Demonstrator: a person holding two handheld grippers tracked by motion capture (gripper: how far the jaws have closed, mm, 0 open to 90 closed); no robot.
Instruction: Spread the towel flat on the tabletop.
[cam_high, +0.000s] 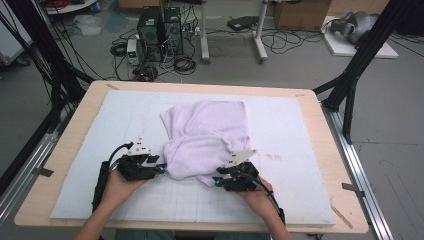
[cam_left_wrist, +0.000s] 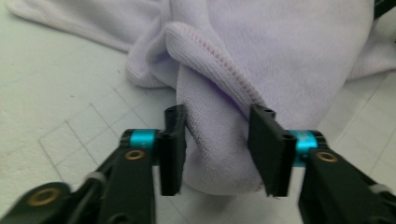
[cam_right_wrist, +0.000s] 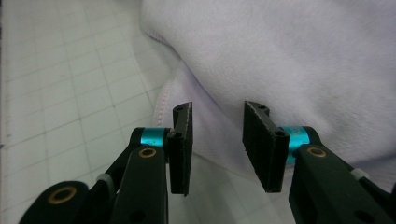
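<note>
A pale lilac cloth (cam_high: 207, 137) lies crumpled in the middle of the white gridded mat (cam_high: 300, 125). My left gripper (cam_high: 162, 169) sits at the cloth's near left edge. In the left gripper view a thick fold of the cloth (cam_left_wrist: 280, 46) with a stitched hem fills the gap of the left gripper (cam_left_wrist: 217, 140); it touches both pads and looks loose, not squeezed. My right gripper (cam_high: 217, 181) is at the cloth's near right edge. In the right gripper view the right gripper (cam_right_wrist: 217, 140) stands open just above the cloth (cam_right_wrist: 303, 56), with its hem beside the left pad.
The mat covers a wooden table (cam_high: 75, 130) whose bare rim shows all round. Black frame poles (cam_high: 350, 90) rise at both far corners. Computer towers (cam_high: 160, 32) and cables are on the floor beyond the table. Bare mat lies left, right and near of the cloth.
</note>
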